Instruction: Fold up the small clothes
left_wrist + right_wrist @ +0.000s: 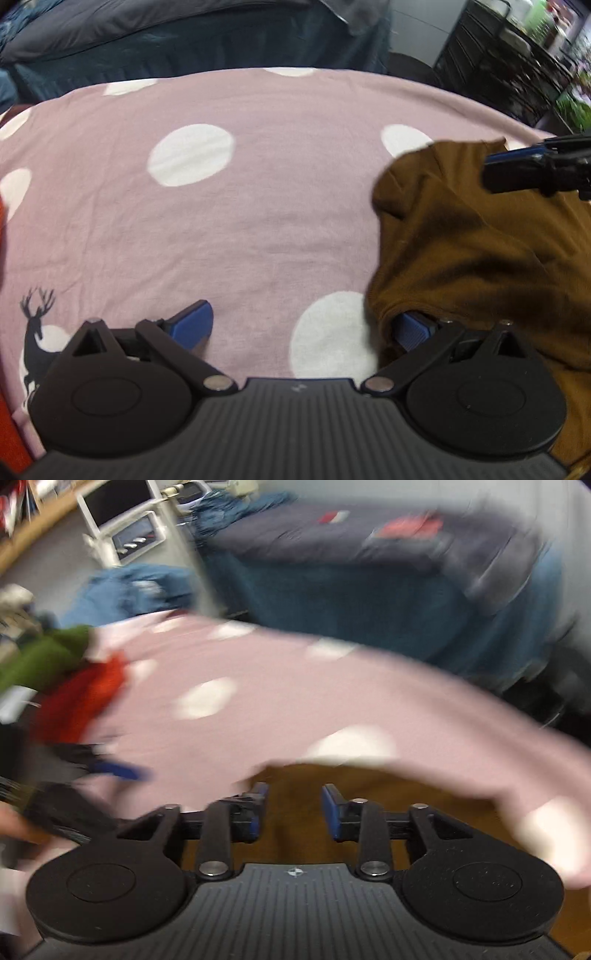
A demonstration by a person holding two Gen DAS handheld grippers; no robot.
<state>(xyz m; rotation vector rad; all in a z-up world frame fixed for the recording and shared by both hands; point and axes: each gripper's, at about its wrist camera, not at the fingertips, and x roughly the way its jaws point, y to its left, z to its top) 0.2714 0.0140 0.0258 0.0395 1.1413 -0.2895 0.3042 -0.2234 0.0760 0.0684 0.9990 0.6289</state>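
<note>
The brown garment (480,251) lies bunched on the pink polka-dot sheet (258,206) that covers the worktop, heaped to the right of the left gripper (306,328) and draped over that gripper's right finger. The left jaws stand wide apart; only the sheet lies between them, and the cloth rests on the right finger's outer side without being pinched. In the right wrist view the brown cloth (295,775) lies directly under and ahead of the right gripper (293,805), whose jaws are parted with a clear gap and nothing gripped — released, hanging just above the fabric. The same gripper's blue-padded finger (524,162) reaches in over the garment's far edge in the left view.

The garment looks like a soft knit — light, limp, matte, not slippery. It should sag and crease wherever it is lifted and will not hold a shape unsupported. Judging from the folds, the best hold is on a finished edge: the rolled hem just beside the left gripper's right finger, or the raised corner near the right gripper's finger. Pinching only 1 layer there would let it open out; grabbing the middle of the heap would likely gather several layers.

No brand, label or readable writing shows on the garment. The sheet carries a black stag silhouette (35,332) left of the left jaws. The right view is too blurred for any text.
</note>
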